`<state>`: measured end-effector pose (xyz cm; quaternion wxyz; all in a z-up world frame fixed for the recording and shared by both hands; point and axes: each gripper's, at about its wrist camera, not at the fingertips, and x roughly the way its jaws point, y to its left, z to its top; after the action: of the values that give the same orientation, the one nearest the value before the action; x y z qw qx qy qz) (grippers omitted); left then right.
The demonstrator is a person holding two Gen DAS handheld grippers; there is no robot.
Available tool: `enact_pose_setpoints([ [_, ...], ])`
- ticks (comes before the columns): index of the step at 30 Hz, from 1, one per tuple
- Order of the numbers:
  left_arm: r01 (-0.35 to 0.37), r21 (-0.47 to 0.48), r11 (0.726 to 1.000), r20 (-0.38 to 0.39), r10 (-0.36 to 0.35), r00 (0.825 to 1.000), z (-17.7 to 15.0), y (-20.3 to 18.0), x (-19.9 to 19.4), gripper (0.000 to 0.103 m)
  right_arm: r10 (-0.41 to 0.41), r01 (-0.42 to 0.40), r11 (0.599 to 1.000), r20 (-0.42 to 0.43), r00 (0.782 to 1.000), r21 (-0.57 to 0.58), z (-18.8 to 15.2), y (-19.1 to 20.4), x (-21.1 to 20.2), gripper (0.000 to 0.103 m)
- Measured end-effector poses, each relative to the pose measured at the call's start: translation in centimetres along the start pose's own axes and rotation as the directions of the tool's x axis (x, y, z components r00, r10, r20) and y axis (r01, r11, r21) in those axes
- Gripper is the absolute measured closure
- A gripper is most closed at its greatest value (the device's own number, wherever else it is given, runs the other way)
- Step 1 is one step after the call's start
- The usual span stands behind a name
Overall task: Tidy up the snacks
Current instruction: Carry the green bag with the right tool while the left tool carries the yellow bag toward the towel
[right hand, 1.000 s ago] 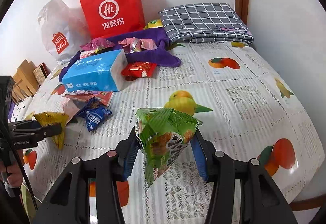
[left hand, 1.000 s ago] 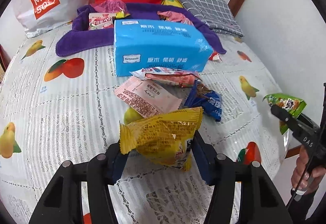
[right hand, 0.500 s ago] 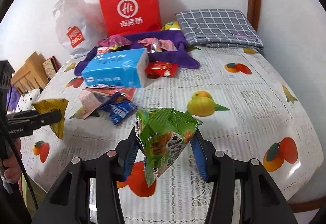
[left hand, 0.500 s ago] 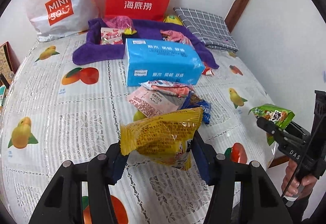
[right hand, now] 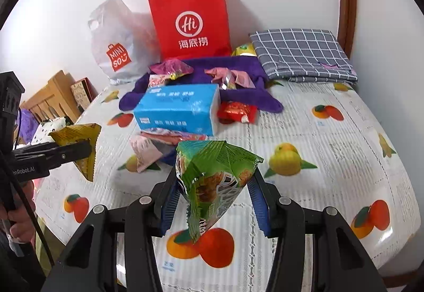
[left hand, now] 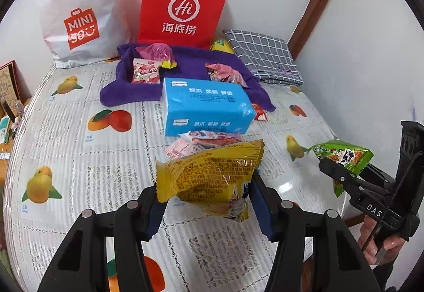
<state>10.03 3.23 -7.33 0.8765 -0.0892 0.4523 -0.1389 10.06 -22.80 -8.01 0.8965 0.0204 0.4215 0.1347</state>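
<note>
Left gripper clamped on yellow packet; packet hangs clear above the table, pinched between the blue pads. Right gripper clamped on green packet, likewise held off the surface, crimped tail pointing down. Each tool shows in the other's view: right gripper with green packet at right edge of left wrist view, left gripper with yellow packet at left edge of right wrist view; the two are well apart. A hand grips the right tool's handle. Table wears a white cloth with fruit prints. Ahead of both grippers, mid-table: blue tissue pack, lying flat. Just in front of it, a loose heap of snacks: pink sachet, a red-white packet touching the tissue pack's near edge. Something dark blue lies behind the green packet, mostly hidden, possibly another wrapper. Red packet beside the tissue pack's right end, partly on the purple towel. Towel lies behind the tissue pack and carries pink wrappers and a strawberry-print packet. At the wall: red paper bag upright, white plastic bag to its left, grey checked cloth folded at right. Tissue pack and snack heap stand between the grippers and the towel.
</note>
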Motion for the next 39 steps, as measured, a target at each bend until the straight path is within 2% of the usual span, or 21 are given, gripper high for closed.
enact_pose_setpoints([
  [26, 0.014, 0.013, 1.0, 0.037, -0.015, 0.999, 4.1, 0.2, -0.4, 0.047, 0.046, -0.044, 0.999, 0.081, 0.996, -0.025, 5.3, 2.0, -0.1, 0.054],
  [39, 0.007, 0.002, 1.0, 0.044, -0.007, 0.999, 5.8, 1.2, 0.0, 0.047, 0.056, -0.051, 0.997, 0.094, 0.994, -0.053, 7.3, 3.0, 0.9, 0.054],
])
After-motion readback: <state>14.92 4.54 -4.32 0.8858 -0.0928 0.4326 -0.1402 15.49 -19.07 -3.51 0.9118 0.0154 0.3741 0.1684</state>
